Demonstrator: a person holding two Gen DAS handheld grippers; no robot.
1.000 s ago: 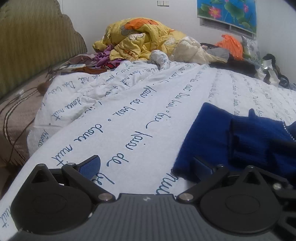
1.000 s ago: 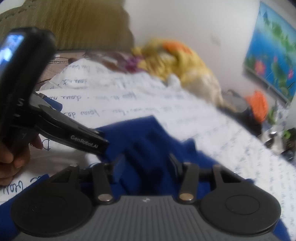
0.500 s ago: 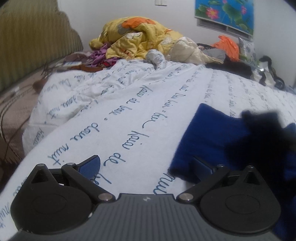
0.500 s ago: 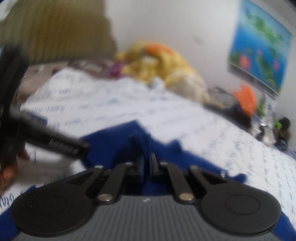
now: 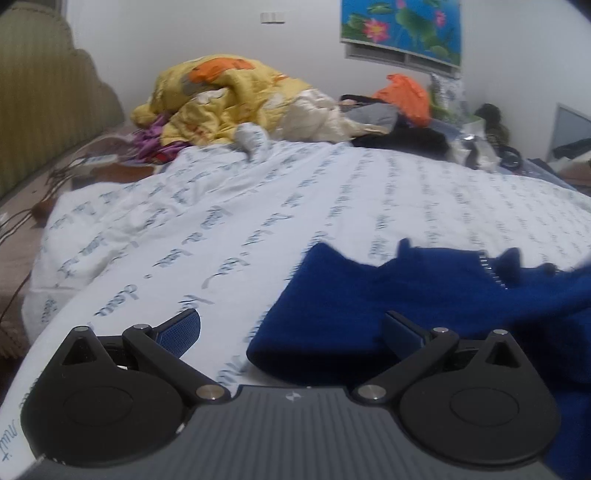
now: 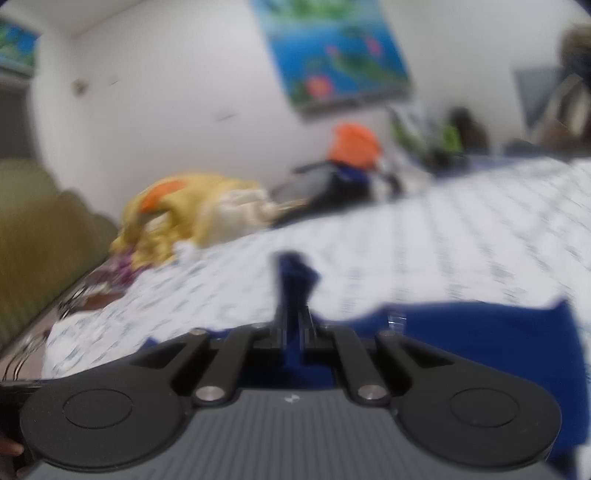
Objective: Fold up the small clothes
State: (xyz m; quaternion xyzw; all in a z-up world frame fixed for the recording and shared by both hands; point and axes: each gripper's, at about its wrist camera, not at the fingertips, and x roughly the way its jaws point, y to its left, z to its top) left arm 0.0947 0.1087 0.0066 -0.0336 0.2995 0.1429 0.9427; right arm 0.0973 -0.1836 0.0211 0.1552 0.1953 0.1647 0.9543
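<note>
A blue garment [image 5: 369,295] lies partly folded on the bedsheet [image 5: 258,221]. Its edge is pinched at twelve o'clock by the right gripper [image 6: 293,328]; the left gripper [image 5: 291,328] is held wide, empty. Folding remains unfinished.

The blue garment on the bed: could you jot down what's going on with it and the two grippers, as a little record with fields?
Garment: blue knit garment, zipper visible, lying on the bed
Surface: white bedsheet printed with blue script
Left gripper: open, hovering at the garment's near edge, gripping nothing
Right gripper: shut on a pinch of the blue fabric, which sticks up between its fingers
Background: yellow blanket pile, orange bag, lotus picture
Image quality: right wrist view blurred
</note>
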